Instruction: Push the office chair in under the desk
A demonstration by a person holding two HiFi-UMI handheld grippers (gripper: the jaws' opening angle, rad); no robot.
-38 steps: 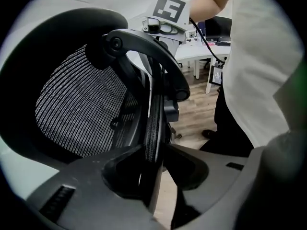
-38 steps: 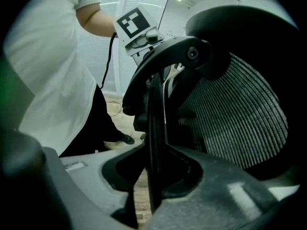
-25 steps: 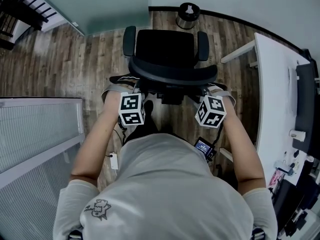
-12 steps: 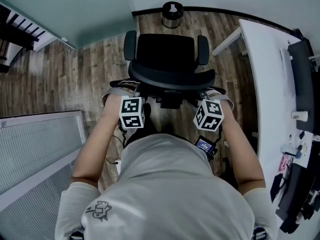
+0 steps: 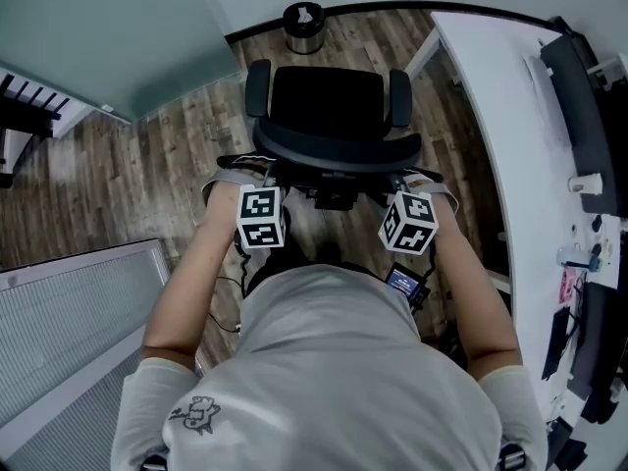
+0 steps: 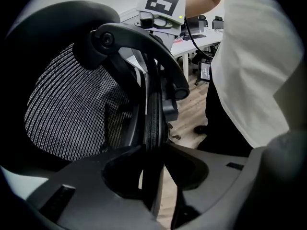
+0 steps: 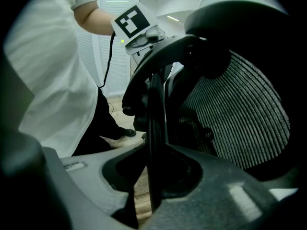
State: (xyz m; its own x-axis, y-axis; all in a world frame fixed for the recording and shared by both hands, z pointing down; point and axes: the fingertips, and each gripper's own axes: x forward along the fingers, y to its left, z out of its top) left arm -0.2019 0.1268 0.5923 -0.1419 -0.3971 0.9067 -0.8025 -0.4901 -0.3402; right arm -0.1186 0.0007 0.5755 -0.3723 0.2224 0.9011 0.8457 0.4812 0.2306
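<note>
Visibly, left claw [image 6: 153, 150] and right claw [image 7: 154, 152] — both — clamp the office chair backrest [image 5: 339, 151].

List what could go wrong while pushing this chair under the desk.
The left gripper and right gripper pinch only the thin rim of the chair back, so they may slip. The desk lies to the right; swinging round, the armrest could knock it. The bin ahead could get bumped.

Wood-plank floor [image 5: 147, 155] under the black office chair [image 5: 329, 101], a round bin [image 5: 303, 26], the white desk [image 5: 500, 116].
</note>
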